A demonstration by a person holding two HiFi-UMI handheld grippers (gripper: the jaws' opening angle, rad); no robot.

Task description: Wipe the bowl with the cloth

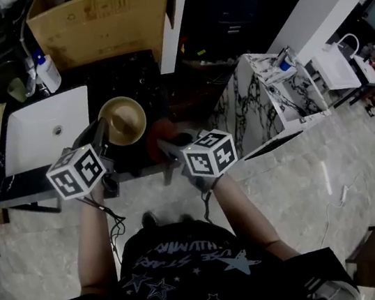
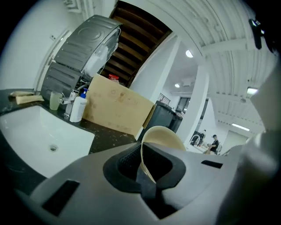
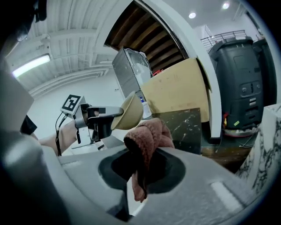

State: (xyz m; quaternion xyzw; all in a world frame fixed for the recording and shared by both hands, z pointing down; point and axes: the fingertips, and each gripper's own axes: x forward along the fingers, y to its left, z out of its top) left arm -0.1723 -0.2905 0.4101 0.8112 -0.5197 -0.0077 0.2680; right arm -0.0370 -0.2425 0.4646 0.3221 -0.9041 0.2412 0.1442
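A tan bowl [image 1: 123, 120] is held tilted above the dark counter, just right of the sink. My left gripper [image 1: 101, 139] is shut on its near rim. In the left gripper view the thin rim of the bowl [image 2: 163, 137] runs down between the closed jaws of the left gripper [image 2: 147, 169]. My right gripper [image 1: 166, 145] is shut on a reddish-brown cloth [image 1: 159, 133], which hangs bunched just right of the bowl. In the right gripper view the cloth [image 3: 148, 137] sticks up out of the right gripper [image 3: 138, 173], a short way from the bowl [image 3: 130, 112] and the left gripper [image 3: 95, 117].
A white sink [image 1: 44, 133] is set in the black counter [image 1: 125, 71] at the left. A soap bottle [image 1: 47, 71] and a large cardboard box [image 1: 104, 21] stand behind. A marble-patterned cabinet [image 1: 254, 103] stands to the right.
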